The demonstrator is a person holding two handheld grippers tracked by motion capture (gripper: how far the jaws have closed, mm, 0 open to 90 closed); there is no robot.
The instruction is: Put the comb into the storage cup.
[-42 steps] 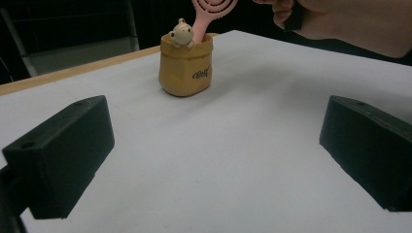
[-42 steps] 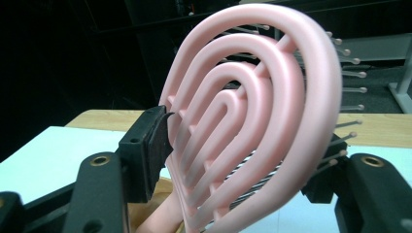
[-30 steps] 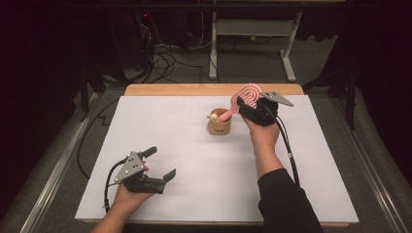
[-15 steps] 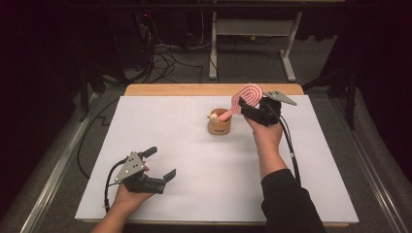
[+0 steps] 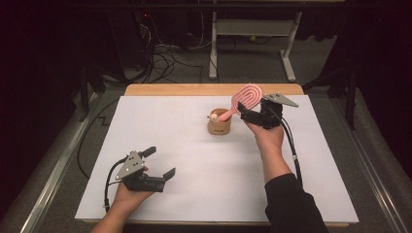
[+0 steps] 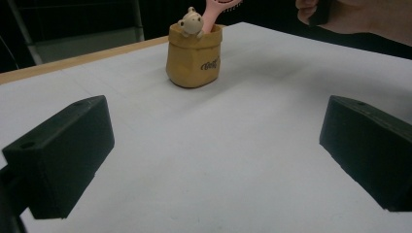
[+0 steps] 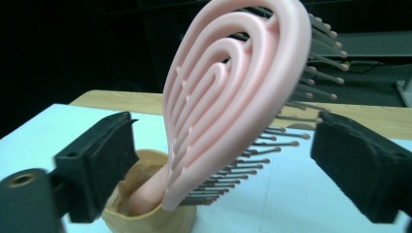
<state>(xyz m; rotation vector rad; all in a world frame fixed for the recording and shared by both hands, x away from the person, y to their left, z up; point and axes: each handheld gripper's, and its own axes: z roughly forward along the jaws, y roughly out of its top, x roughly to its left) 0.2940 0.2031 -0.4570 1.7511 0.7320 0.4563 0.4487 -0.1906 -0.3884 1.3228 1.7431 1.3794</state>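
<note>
A pink hairbrush (image 5: 245, 97) (image 7: 233, 97) stands handle-down in a small tan pot (image 5: 219, 127) (image 6: 193, 58) (image 7: 145, 213) at the middle of the white table, its head leaning right. A little figure (image 6: 190, 20) perches on the pot's rim. My right gripper (image 5: 251, 110) (image 7: 221, 145) straddles the brush head; its jaws have just been opening, and both pads stand off the brush. My left gripper (image 5: 160, 161) (image 6: 214, 145) rests open at the front left with nothing between its jaws.
A white sheet (image 5: 194, 160) covers the table, and a wooden edge (image 5: 194, 89) shows at the far side. Beyond it are a metal frame's legs (image 5: 213, 53) and floor cables (image 5: 160, 58). Rails run along both sides of the table.
The right gripper's jaws have spread away from the brush head, which stays leaning in the pot. The left hand has not moved.
</note>
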